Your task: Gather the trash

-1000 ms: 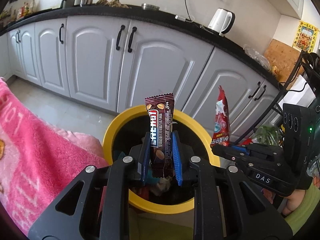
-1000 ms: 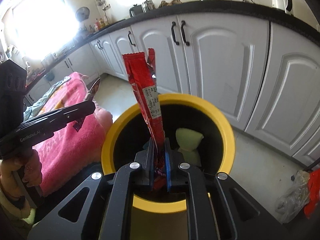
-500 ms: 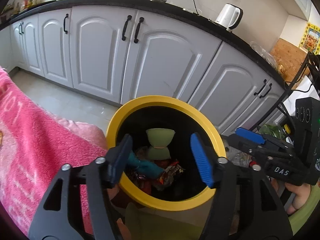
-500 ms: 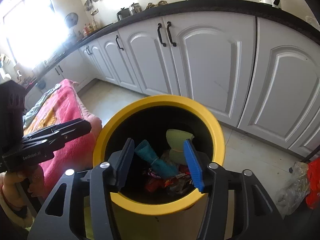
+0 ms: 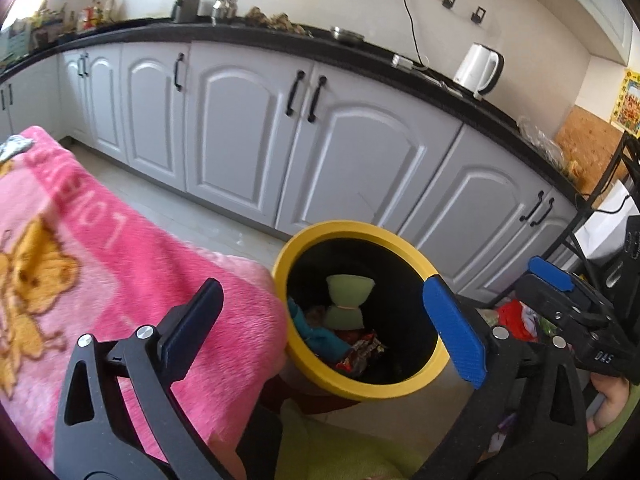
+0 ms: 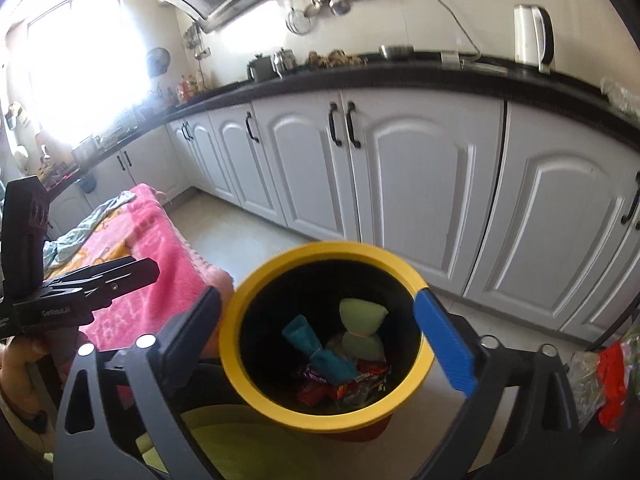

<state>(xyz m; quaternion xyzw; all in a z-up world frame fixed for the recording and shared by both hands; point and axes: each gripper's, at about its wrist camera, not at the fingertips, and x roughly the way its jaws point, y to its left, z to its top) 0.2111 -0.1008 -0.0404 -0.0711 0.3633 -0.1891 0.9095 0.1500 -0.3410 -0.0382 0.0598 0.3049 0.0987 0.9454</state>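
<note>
White arched kitchen cabinets [image 5: 248, 136] under a black worktop fill the background in both wrist views, with a white electric kettle [image 5: 478, 67] on top.

Left gripper [image 5: 320, 320]: fingers spread wide, nothing between them. One second ago they pinched a brown chocolate-bar wrapper upright over the bin; half a second ago they were already apart and empty. Right gripper [image 6: 320, 336]: fingers likewise spread wide and empty; one second ago they pinched a long red snack wrapper.

Round bin with a yellow rim and black interior [image 5: 360, 390] sits below and ahead of both pairs of fingers. In the right wrist view its opening [image 6: 240, 304] lies almost squarely between the fingers. In the left wrist view it sits right of centre, with the blue right finger pad [image 5: 454, 330] overlapping the rim. Compared with half a second ago, the bin appears smaller and lower in both views, and the fingers are wider apart.

Contents: pale green bundle pinched at the waist [image 6: 362, 330], teal crumpled wrapper [image 6: 318, 348], and shiny red and brown wrappers [image 6: 344, 388] at the bottom.

Fuzzy pink blanket with an orange cartoon print [image 5: 100, 272] lies just left of the bin, touching its rim in the left wrist view.
</note>
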